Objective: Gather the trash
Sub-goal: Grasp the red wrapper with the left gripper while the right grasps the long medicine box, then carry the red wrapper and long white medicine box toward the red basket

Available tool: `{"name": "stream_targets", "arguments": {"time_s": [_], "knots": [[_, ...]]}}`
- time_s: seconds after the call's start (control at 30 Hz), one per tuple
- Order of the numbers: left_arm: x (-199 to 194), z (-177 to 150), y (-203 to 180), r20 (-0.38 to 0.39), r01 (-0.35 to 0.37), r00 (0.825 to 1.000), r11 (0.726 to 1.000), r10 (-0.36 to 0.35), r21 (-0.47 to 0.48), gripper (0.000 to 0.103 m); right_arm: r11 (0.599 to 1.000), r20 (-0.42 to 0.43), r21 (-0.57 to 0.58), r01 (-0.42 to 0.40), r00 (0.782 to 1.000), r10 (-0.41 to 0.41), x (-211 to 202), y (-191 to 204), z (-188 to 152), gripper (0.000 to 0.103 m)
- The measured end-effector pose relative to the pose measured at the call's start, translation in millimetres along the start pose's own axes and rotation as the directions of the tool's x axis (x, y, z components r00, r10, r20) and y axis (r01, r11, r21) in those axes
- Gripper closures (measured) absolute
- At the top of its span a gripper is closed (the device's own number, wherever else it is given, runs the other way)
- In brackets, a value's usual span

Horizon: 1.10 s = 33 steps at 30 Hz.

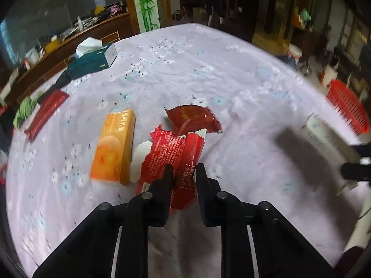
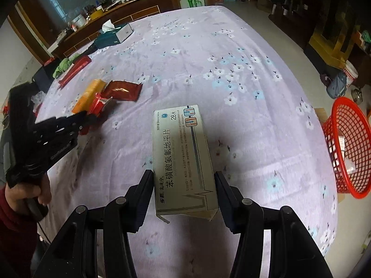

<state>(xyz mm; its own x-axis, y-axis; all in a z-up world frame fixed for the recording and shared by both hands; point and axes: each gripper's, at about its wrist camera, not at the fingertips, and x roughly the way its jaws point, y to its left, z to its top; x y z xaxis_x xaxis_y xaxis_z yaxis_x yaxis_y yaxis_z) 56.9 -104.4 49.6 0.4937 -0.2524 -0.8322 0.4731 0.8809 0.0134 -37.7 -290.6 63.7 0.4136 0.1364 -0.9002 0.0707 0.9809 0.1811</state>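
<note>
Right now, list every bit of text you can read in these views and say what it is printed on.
"苯磺酸氨氯地平片": large print on the pale grey cardboard medicine box between the right gripper's jaws.
"28片": same box, near its far end.
Small print on that box: too small to read.
Torn red foil wrapper at the left gripper: white characters, blurred, unreadable.
Orange cardboard box: lettering blurred.

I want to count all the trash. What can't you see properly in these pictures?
- Red basket: right wrist view, the frame edge cuts it off; its contents are too small to identify.
- Red wrapper: left wrist view, the left hand-held gripper covers its near end.
- Grey medicine box: left wrist view, motion-blurred.
- Green cloth: right wrist view, too small to identify.
</note>
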Motion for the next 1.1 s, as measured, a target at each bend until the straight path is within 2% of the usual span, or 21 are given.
{"name": "stream_targets", "arguments": {"time_s": [0.13, 0.23, 0.43, 0.5, 0.6, 1.1], "knots": [[-31, -17, -13, 0.034, 0.103, 0.994, 0.99, -0.1, -0.097, 0.085, 1.0, 0.011, -0.008, -0.01, 1.0, 0.01, -7, 2, -12, 0.047], [-49, -28, -31, 0.066, 0.121, 0.991, 0.986, -0.114, -0.114, 0.085, 1.0, 0.02, 0.0, -0.024, 1.0, 0.024, -10, 1, -21, 0.046], [-67, -36, -58, 0.099, 0.084, 0.993, 0.981, -0.067, -0.176, 0.084, 1.0, 0.058, -0.001, 0.003, 0.998, -0.003, -14, -2, -28, 0.046], [-68, -37, -67, 0.104, 0.048, 0.994, 0.983, -0.03, -0.177, 0.084, 1.0, 0.059, 0.005, 0.001, 0.998, -0.001, -15, -5, -27, 0.047], [-65, -35, -72, 0.092, 0.045, 0.995, 0.981, -0.027, -0.191, 0.084, 1.0, 0.073, 0.001, 0.009, 0.997, -0.009, -19, -7, -25, 0.046], [-62, -14, -106, 0.093, -0.018, 0.995, 0.99, 0.031, -0.138, 0.084, 1.0, 0.108, 0.011, 0.029, 0.994, -0.03, -37, -30, -26, 0.046]]}}
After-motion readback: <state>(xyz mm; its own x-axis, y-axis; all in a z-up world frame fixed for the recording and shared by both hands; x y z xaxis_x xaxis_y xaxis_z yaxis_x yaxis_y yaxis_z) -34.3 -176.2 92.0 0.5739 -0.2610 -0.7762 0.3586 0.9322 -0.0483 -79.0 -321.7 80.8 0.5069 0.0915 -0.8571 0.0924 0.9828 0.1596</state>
